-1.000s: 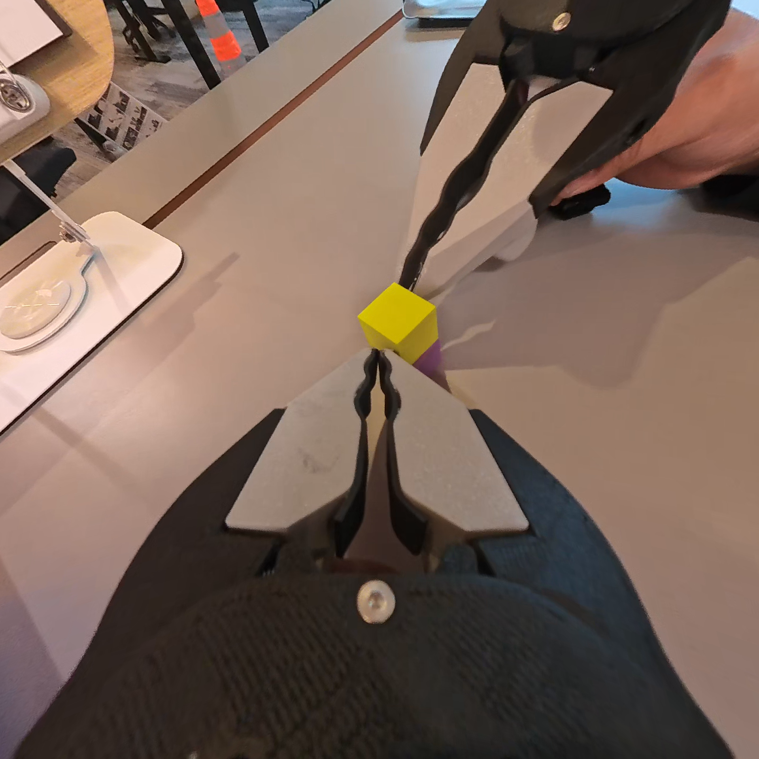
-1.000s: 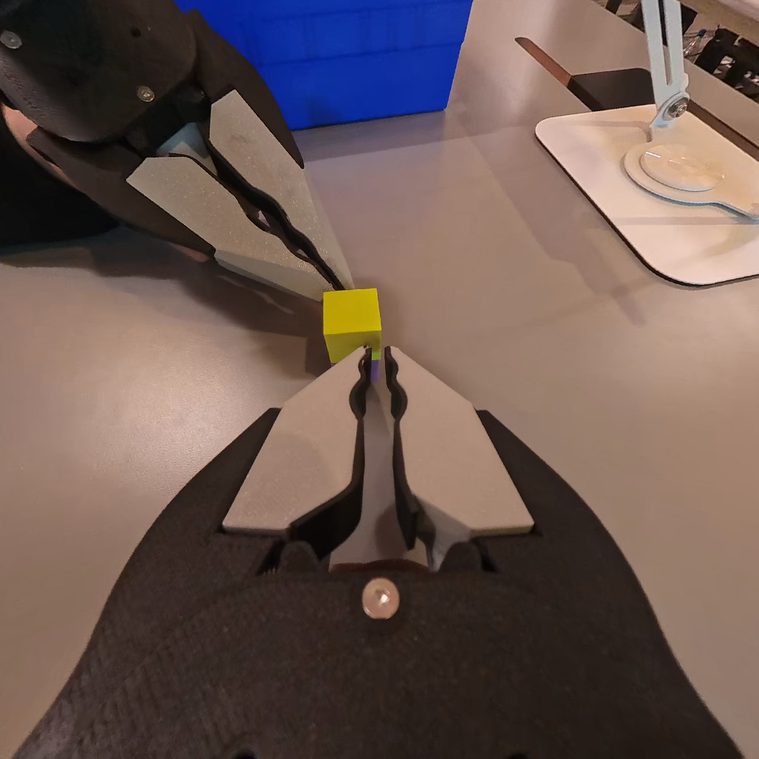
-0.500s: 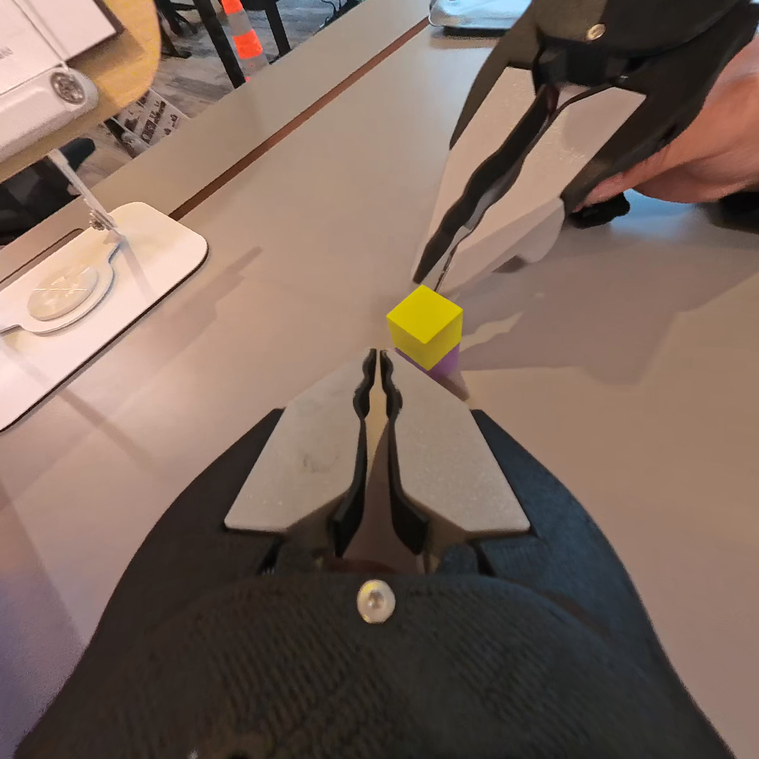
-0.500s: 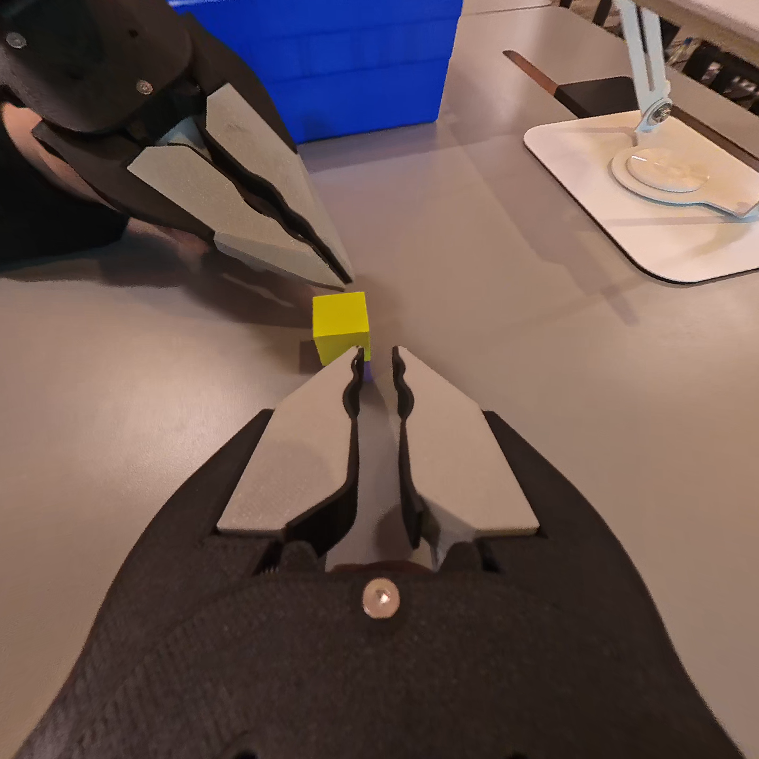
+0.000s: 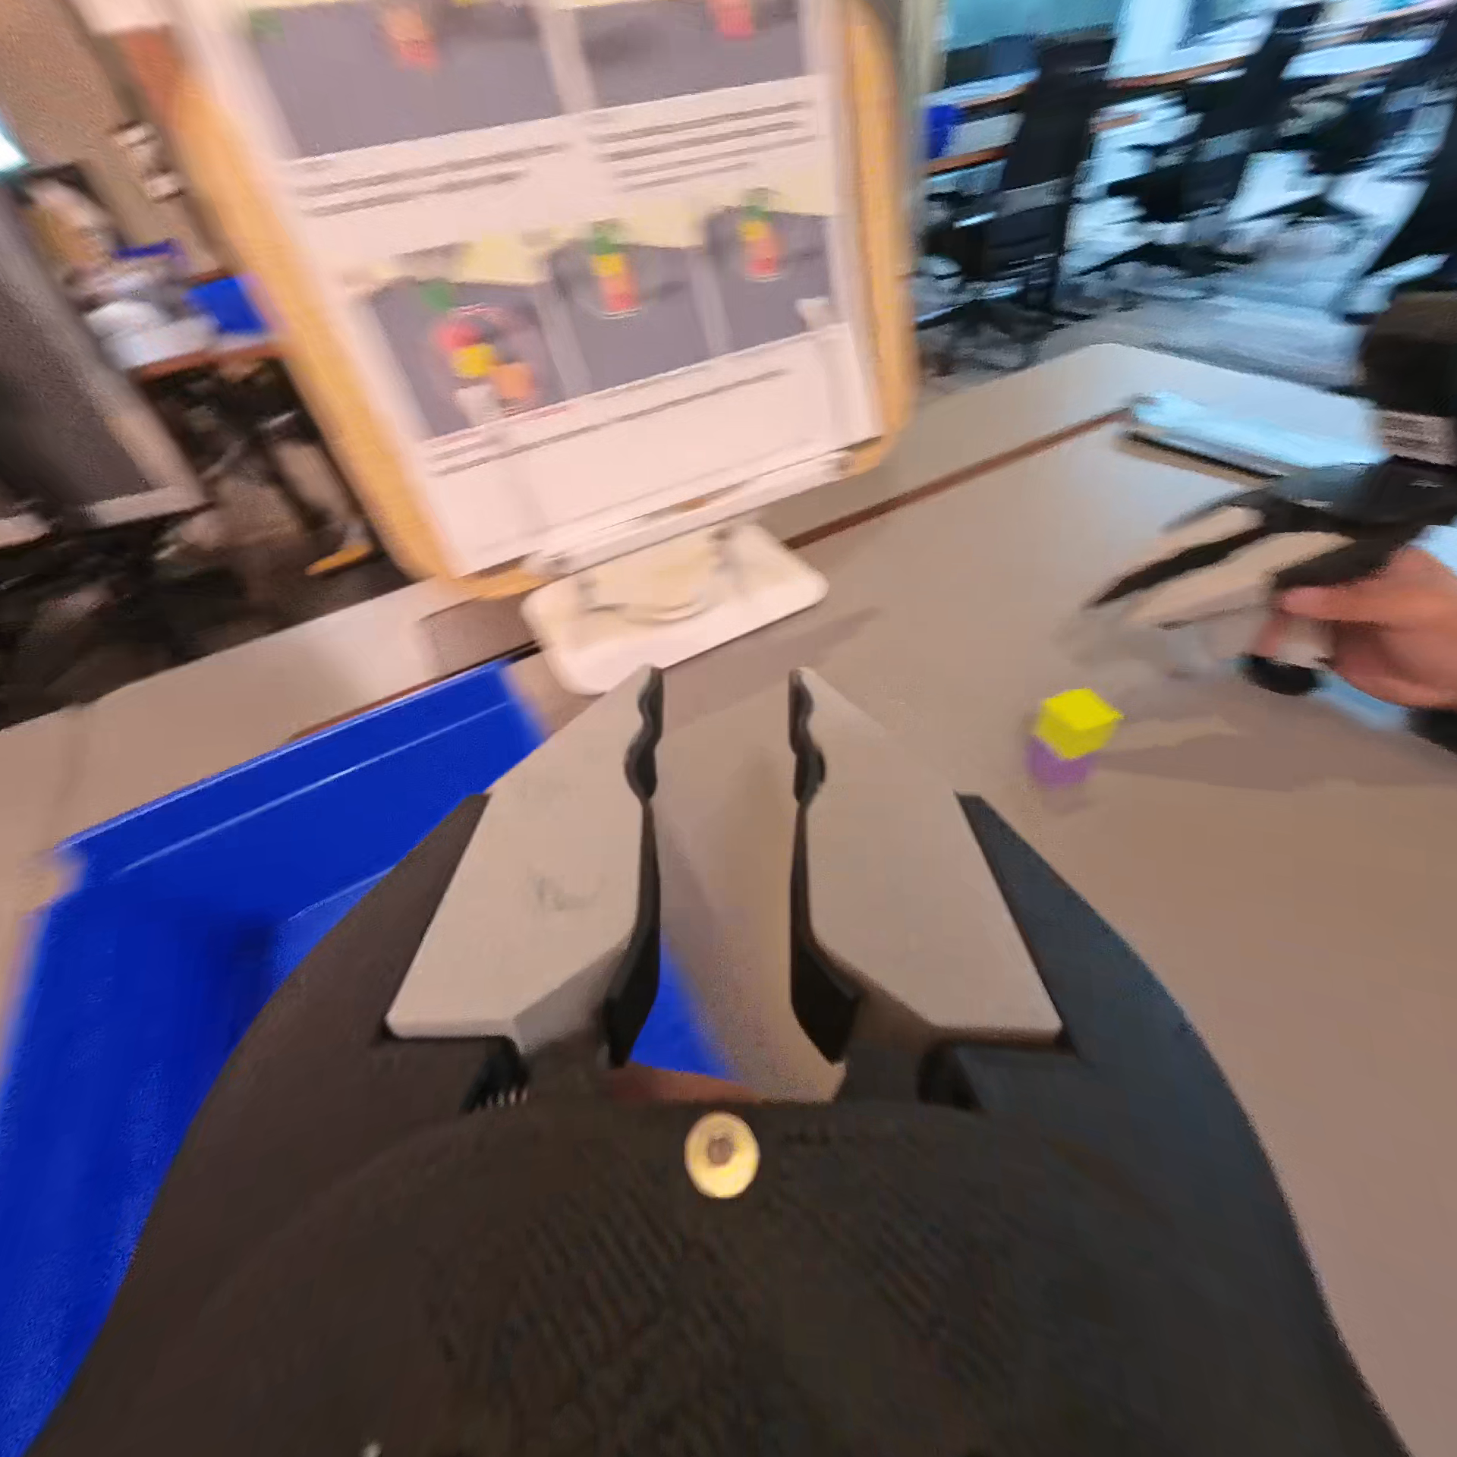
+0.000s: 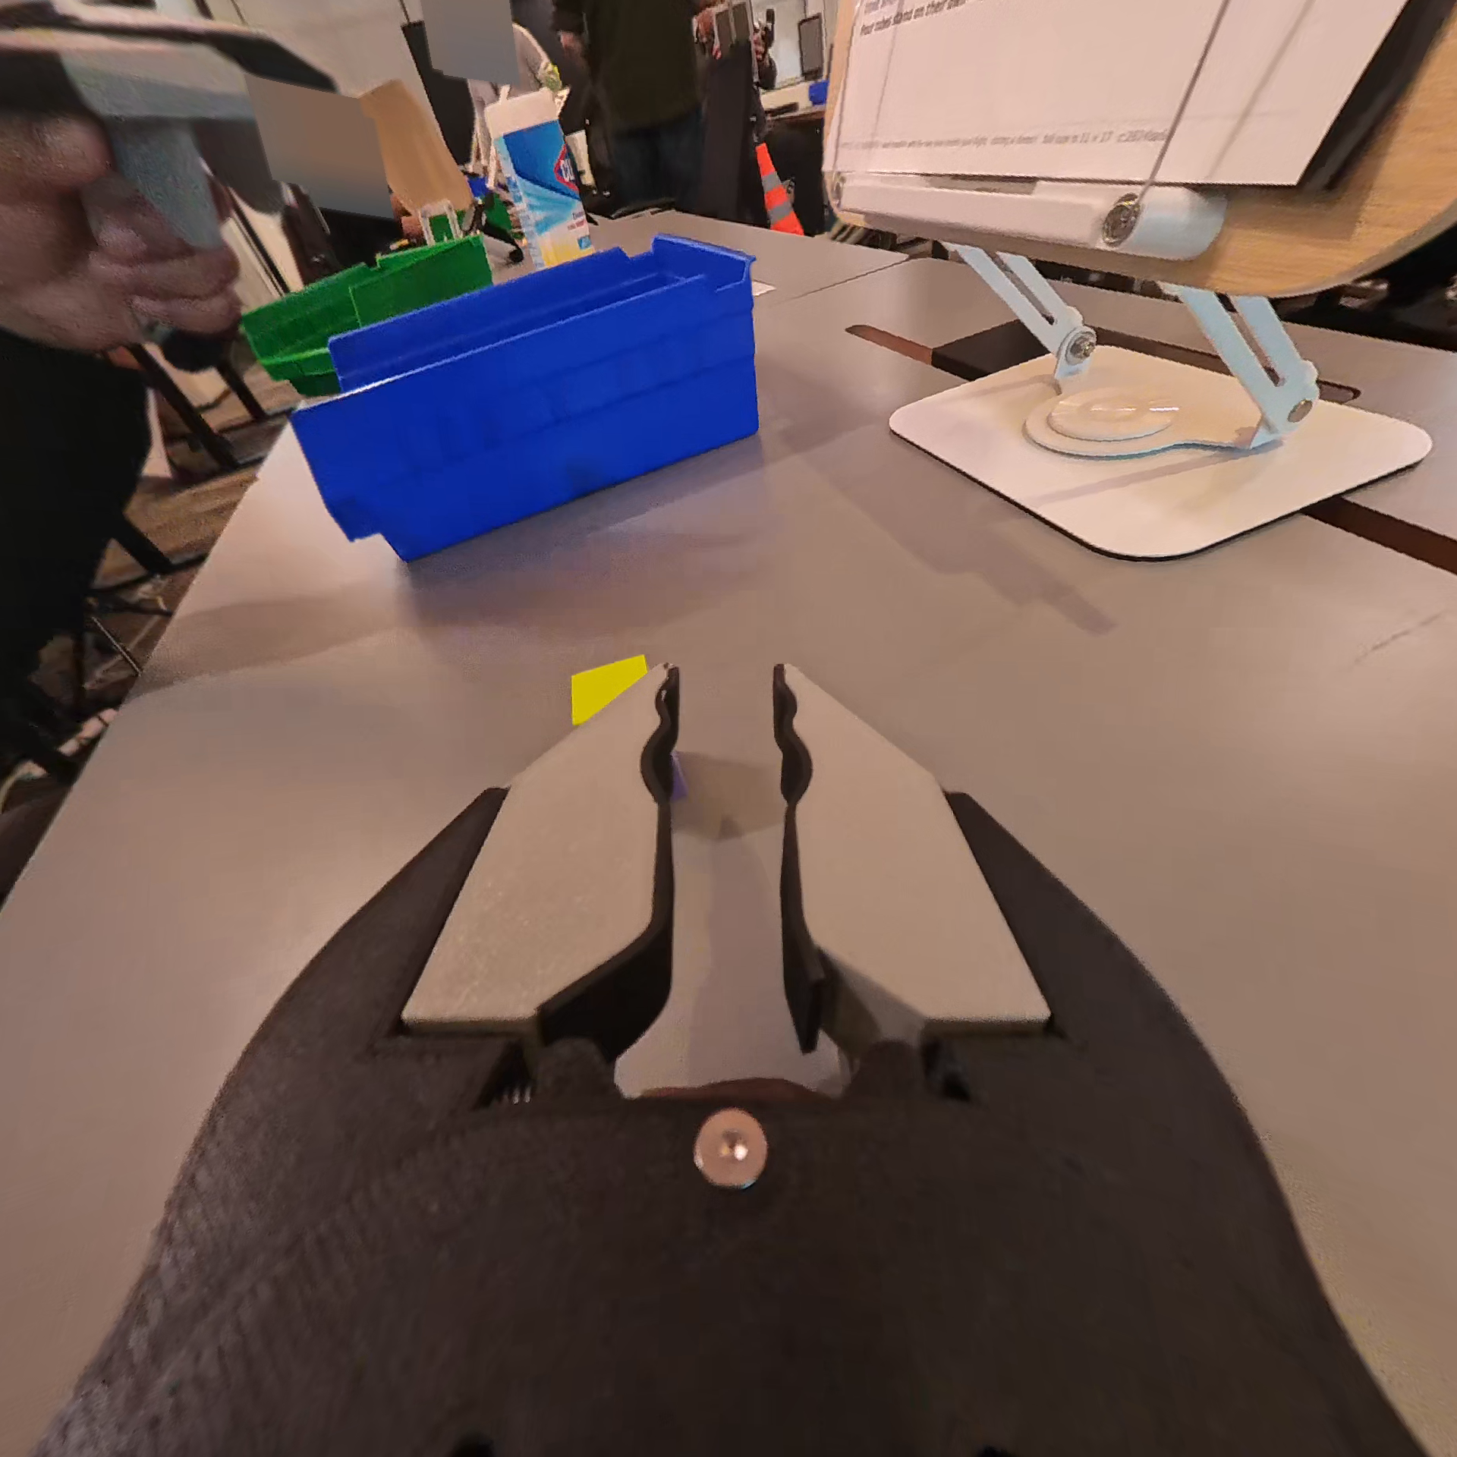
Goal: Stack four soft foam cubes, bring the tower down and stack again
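Note:
A yellow foam cube (image 5: 1076, 721) sits on a purple cube (image 5: 1055, 766) on the grey table, at the right in the blurred left wrist view. In the right wrist view the yellow cube (image 6: 607, 684) shows just left of my fingertips, and a sliver of the purple cube (image 6: 676, 776) shows between the fingers. My left gripper (image 5: 719, 687) is open and empty, lifted away over the blue bin (image 5: 260, 851). My right gripper (image 6: 724, 672) is open and empty, raised above the two-cube stack; it also shows in the left wrist view (image 5: 1104, 603). No other cubes are visible.
A blue bin (image 6: 536, 402) stands at the back of the table, with a green bin (image 6: 355, 315) and a wipes canister (image 6: 544, 189) behind it. A white stand (image 6: 1159, 441) holding a board with printed sheets (image 5: 568, 260) stands at the back right. People stand in the background. Tip to tip, the grippers are about 30 centimeters apart.
Both grippers have opened and pulled back from the yellow-on-purple stack. The left one swung far left and up toward the blue bin; the right one rose. The stack has not moved.

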`<action>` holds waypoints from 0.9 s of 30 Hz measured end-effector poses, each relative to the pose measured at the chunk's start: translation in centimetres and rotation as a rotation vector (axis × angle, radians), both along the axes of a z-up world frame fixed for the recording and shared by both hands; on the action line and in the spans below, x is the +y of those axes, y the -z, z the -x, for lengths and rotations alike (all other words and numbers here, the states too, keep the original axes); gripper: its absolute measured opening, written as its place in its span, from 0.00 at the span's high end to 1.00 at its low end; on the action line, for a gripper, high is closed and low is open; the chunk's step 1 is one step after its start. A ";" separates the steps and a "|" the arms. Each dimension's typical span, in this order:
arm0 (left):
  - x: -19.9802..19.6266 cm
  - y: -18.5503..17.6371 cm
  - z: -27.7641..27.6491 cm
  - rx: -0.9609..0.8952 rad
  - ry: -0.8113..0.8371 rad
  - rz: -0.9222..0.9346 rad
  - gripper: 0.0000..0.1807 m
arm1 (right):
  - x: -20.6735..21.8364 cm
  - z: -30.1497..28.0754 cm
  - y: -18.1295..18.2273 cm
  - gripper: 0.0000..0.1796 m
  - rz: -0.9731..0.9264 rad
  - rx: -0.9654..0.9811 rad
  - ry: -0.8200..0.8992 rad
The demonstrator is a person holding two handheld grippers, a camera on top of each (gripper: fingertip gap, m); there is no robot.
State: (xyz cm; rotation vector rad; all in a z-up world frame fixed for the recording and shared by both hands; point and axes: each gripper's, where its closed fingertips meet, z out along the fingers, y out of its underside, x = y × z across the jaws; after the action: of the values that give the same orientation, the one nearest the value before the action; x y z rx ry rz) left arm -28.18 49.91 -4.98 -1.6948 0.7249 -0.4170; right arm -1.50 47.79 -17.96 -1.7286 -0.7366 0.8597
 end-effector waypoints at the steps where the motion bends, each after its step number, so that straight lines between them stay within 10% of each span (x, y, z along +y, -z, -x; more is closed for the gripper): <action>1: 1.4 0.4 3.1 0.023 -0.076 0.037 0.82 | 0.0 0.0 0.0 0.88 0.007 0.007 -0.001; 8: 4.5 14.0 16.9 0.323 -0.366 0.563 0.61 | -0.1 0.1 -0.1 0.87 0.006 0.009 -0.010; 17: 5.3 19.6 19.5 0.567 -0.542 0.623 0.72 | -1.1 1.3 0.6 0.86 -0.010 -0.058 -0.048; 22: 5.6 18.7 19.1 0.699 -0.520 0.525 0.84 | -1.3 1.6 0.9 0.86 -0.010 -0.088 -0.061; 27: 6.8 6.3 13.4 0.576 -0.483 -0.005 0.84 | -1.5 1.7 0.7 0.86 -0.012 -0.080 -0.063</action>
State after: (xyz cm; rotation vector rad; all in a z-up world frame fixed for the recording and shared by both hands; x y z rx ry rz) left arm -41.56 56.72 -11.26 -1.9295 0.6839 0.4282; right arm -3.24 46.33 -18.66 -1.7453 -0.8519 0.8316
